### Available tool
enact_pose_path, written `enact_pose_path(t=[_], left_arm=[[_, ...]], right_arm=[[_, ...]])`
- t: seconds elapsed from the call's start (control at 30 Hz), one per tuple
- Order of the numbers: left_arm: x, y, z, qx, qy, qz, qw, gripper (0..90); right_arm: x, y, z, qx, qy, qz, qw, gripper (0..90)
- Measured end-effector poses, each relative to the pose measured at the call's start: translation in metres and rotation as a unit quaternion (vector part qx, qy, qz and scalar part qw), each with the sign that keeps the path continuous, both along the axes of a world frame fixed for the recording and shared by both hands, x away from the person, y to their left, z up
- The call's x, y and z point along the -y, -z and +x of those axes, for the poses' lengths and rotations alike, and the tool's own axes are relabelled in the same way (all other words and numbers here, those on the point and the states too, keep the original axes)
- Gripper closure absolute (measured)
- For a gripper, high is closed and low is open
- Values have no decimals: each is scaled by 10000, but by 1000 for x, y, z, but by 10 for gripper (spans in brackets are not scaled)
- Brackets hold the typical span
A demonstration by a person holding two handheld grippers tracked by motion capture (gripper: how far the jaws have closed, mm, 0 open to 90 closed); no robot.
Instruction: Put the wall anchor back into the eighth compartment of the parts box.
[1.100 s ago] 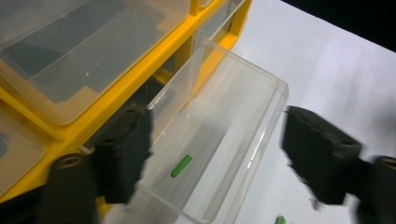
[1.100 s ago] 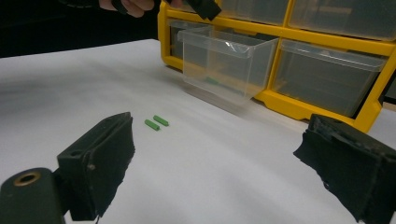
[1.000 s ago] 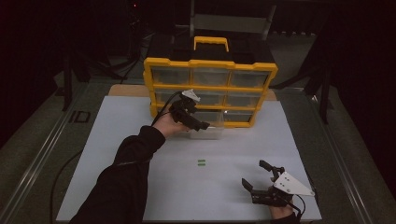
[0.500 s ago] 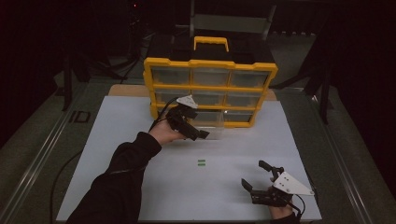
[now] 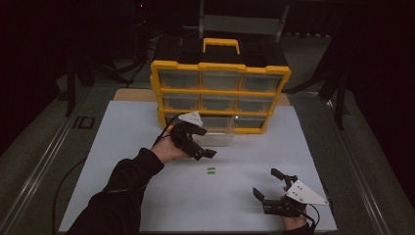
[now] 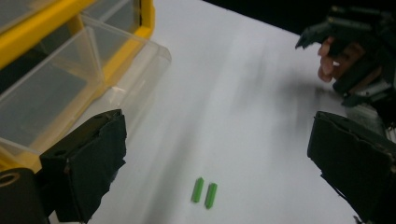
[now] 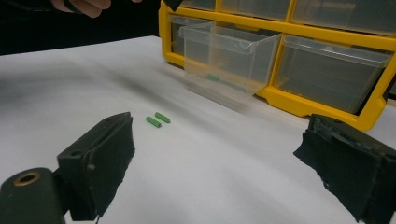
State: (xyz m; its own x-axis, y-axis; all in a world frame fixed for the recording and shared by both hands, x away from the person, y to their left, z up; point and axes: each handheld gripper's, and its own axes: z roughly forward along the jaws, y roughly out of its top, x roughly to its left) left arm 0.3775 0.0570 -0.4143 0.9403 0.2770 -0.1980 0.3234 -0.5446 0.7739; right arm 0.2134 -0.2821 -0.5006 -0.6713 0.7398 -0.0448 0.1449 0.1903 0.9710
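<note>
Two small green sticks (image 5: 211,170) lie side by side on the white sheet, also seen in the left gripper view (image 6: 205,192) and the right gripper view (image 7: 158,120). My left gripper (image 5: 204,149) hovers open just behind them, in front of a pulled-out clear drawer (image 5: 218,135) of the yellow organizer (image 5: 220,95). That drawer (image 7: 227,58) holds a green piece (image 7: 213,77). My right gripper (image 5: 267,185) rests open near the sheet's front right, empty.
The yellow organizer with several clear drawers stands at the back of the white sheet (image 5: 122,147). A black case with a yellow handle (image 5: 221,45) sits behind it. Metal rails (image 5: 44,161) run along the table's sides.
My left gripper has drawn back from the open drawer toward the front and slightly right, closer to the green sticks. The right gripper has stayed in place.
</note>
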Motion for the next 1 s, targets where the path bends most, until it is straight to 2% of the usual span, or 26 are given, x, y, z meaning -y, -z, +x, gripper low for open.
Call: enact_pose_path(t=[0.3, 0.47, 0.6, 0.7, 0.87, 1.0], left_arm=[[1, 23, -7, -1, 15, -85, 10000, 54], [5, 34, -10, -9, 56, 63, 10000, 54], [5, 45, -9, -88, 87, 64, 9999, 70], [5, 54, -9, -81, 57, 93, 9999, 117], [8, 68, -8, -69, 38, 347, 9994, 165], [9, 76, -8, 12, 45, 472, 9989, 272]], right_arm=[[-1, -1, -1, 32, 25, -10, 10000, 88], [-1, 0, -1, 30, 10, -29, 10000, 88], [-1, 0, 0, 19, 7, -39, 10000, 88], [-1, 0, 0, 10, 5, -33, 10000, 88], [-2, 0, 0, -5, -8, -45, 10000, 89], [-2, 0, 0, -20, -19, -46, 10000, 88]])
